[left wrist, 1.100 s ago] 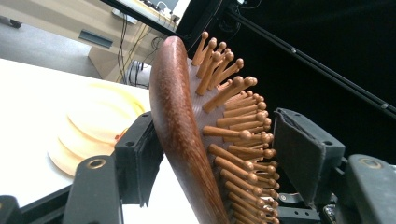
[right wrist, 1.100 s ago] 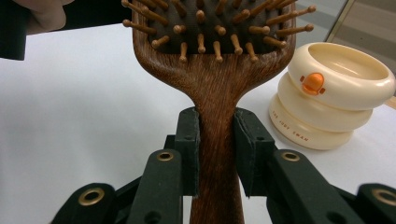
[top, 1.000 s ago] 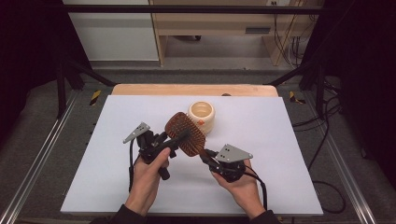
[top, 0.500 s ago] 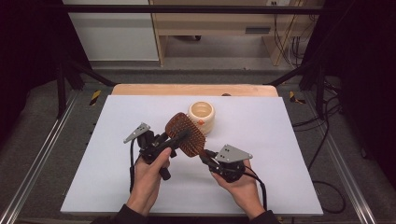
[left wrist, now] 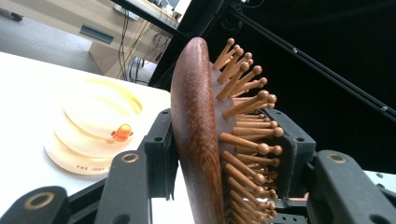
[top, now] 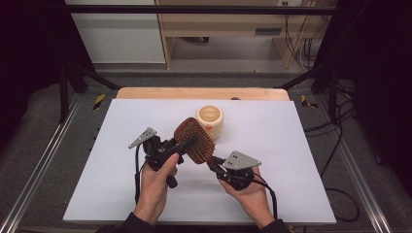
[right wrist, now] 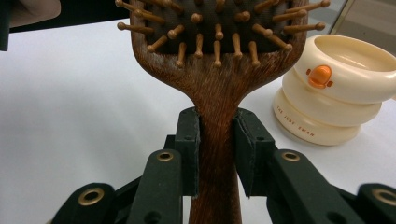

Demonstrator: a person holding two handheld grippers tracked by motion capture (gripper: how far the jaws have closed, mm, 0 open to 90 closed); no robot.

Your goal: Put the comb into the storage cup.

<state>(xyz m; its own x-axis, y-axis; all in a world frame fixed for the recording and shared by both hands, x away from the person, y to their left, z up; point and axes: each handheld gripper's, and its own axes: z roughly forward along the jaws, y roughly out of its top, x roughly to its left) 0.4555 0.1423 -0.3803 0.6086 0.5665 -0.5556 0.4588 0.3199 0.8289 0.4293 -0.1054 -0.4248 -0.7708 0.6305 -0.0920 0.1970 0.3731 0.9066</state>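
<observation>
Overhead, both claws clamp the hairbrush above the white table, dark room.

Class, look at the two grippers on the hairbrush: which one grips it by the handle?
The right gripper: its jaws clamp the narrow wooden handle of the hairbrush. The left gripper straddles the bristled head instead.

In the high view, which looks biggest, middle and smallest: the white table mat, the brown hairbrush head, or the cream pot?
1. White table mat, by far the biggest.
2. Hairbrush head.
3. Cream pot. It looks close to the brush head, which is held up nearer the camera, so that order is unsure.
</observation>
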